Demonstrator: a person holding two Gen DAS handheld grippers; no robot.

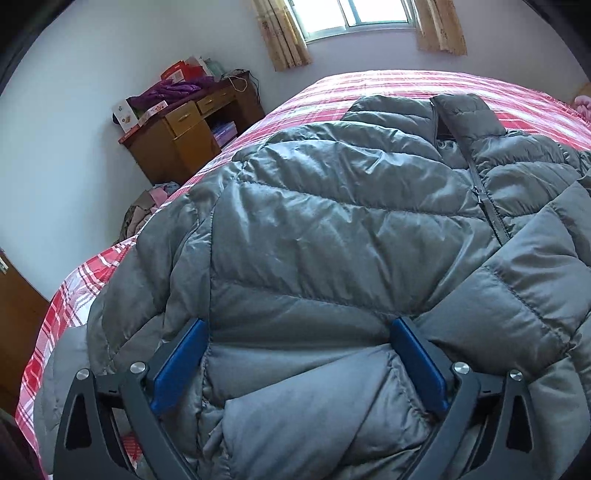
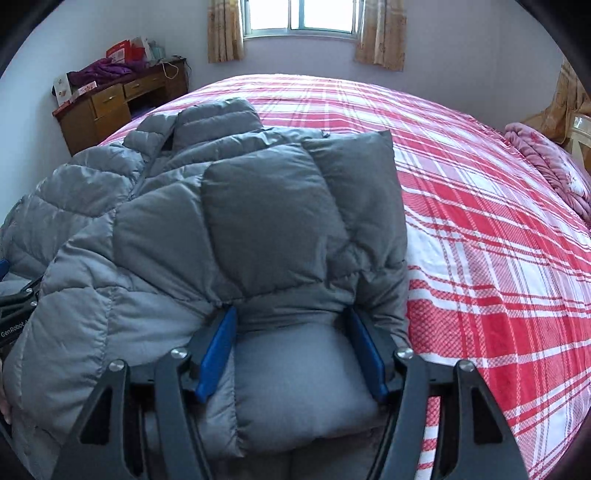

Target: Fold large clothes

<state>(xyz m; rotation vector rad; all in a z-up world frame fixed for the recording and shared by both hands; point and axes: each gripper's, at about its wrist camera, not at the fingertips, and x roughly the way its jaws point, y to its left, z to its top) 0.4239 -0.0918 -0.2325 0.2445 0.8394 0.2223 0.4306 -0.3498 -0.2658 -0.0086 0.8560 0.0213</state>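
A large grey puffer jacket (image 1: 332, 221) lies zipped on a red plaid bed (image 1: 369, 85), collar toward the window. Its right sleeve is folded over the front (image 2: 266, 214). My left gripper (image 1: 299, 325) is wide open, its blue pads on either side of a fold at the jacket's bottom hem. My right gripper (image 2: 291, 314) is also open, with the padded hem bulging between its blue fingers (image 2: 218, 350). The left gripper's body shows at the left edge of the right wrist view (image 2: 14, 314).
The bed (image 2: 480, 240) stretches away to the right, with a pink blanket (image 2: 546, 162) at its far right edge. A wooden desk (image 1: 184, 136) piled with clothes and boxes stands at the back left by the wall. A window with curtains (image 2: 295, 18) is behind the bed.
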